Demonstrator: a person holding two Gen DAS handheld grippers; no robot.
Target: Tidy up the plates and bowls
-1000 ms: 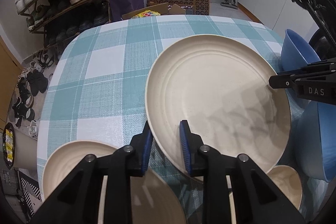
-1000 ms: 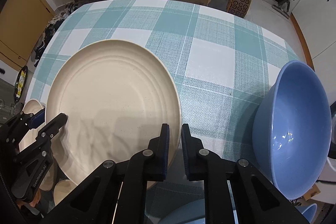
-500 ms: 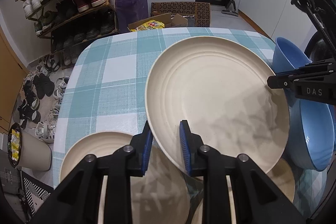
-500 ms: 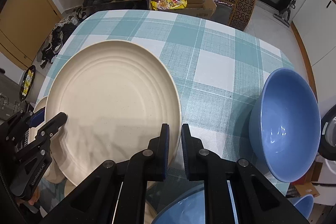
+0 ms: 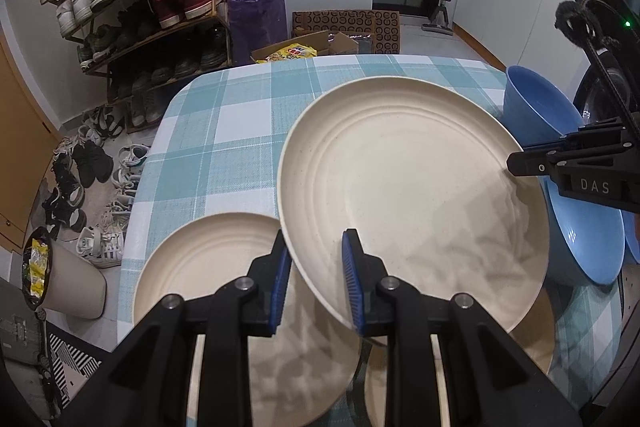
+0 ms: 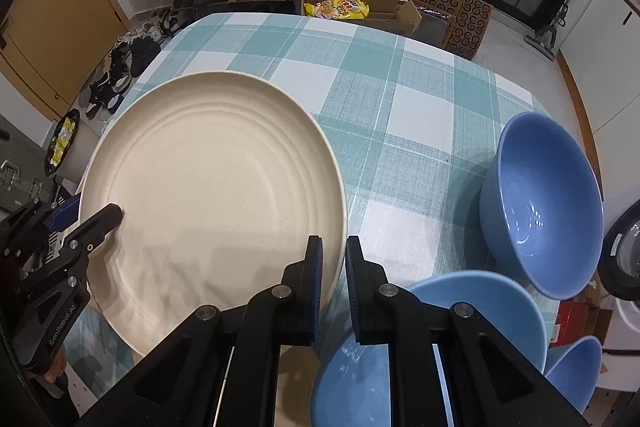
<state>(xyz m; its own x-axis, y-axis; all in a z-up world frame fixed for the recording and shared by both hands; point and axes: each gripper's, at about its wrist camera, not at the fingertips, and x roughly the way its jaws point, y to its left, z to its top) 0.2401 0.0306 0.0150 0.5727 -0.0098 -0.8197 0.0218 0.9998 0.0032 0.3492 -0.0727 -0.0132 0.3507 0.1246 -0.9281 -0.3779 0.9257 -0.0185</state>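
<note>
Plate (image 5: 408, 187), large and cream, now hangs higher above the checked desk (image 6: 400, 115), more cream plates showing beneath; left gripper (image 5: 316, 279) and right gripper (image 6: 332, 283) jaws clench opposite rims. Lettering reads "DAS" and "GenRobot.AI".

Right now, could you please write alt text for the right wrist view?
Both tongs, right and left, clamp opposite rims of a large cream plate held over a teal checked tablecloth; blue bowls sit to the right.
</note>
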